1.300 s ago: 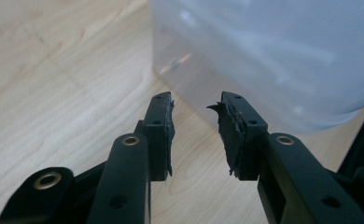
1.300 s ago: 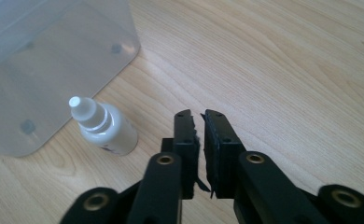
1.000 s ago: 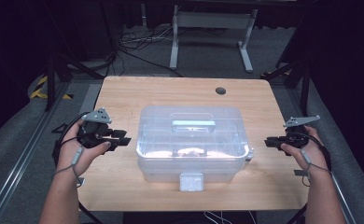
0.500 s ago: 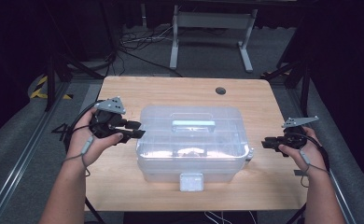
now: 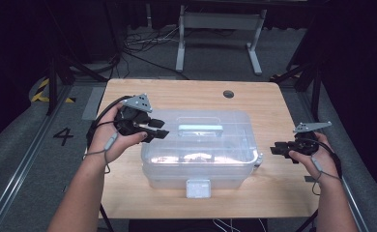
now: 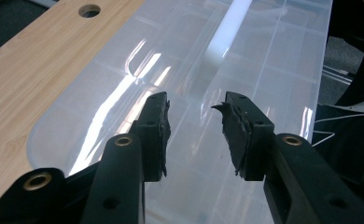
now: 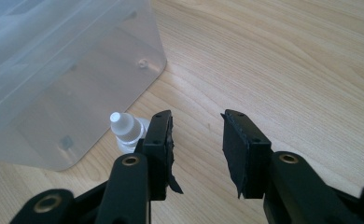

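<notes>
Clear plastic, that was the story: a lidded storage box sat in the middle of the wooden bench, front latch toward the near edge. Compared with a second before, the left claw had swung in from the bench's left edge and risen over the box's left end, and it hung above the lid. Its jaws had just been opening, partway apart with nothing between them. The right claw had kept its place near the right edge, jaws also just opened to a middling gap, empty. A small white-capped dropper bottle lay on the bench beside the box's right end, just past that claw's left jaw. Judging by this, opening the box looked to be the next job.
</notes>
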The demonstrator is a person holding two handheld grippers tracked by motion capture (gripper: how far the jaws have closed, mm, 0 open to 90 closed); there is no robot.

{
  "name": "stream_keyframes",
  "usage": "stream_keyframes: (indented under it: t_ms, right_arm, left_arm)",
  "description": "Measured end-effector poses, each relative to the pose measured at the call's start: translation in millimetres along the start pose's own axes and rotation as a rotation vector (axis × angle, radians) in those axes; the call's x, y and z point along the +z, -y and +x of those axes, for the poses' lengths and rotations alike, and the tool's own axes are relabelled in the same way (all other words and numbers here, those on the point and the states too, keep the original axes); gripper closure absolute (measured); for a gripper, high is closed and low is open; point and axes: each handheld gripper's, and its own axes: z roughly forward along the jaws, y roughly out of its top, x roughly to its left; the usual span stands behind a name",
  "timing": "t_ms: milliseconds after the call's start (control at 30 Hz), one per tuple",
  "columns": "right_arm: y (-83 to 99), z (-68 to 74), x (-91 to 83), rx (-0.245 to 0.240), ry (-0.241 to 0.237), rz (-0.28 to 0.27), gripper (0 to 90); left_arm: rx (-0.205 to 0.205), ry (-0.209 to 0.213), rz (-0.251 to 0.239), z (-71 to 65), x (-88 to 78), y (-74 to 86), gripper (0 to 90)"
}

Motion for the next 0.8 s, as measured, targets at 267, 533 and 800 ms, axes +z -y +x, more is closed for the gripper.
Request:
stream_keyframes:
  t_ms: [267,533,800]
  right_arm:
    - [2.7,0.4,-3.1,0.008,0.001,-0.009,63.6]
    - [3.0,1.7,-1.8,0.002,0.0,-0.006,63.0]
    - [6.4,2.0,-4.0,0.006,0.003,-0.009,62.6]
  left_arm:
    - [-0.006,0.022,-0.043,1.1,18.1,-8.0,51.0]
    - [0.014,0.02,-0.023,0.3,37.3,-14.0,53.3]
    - [0.064,0.034,-0.015,-0.9,46.7,-16.7,63.2]
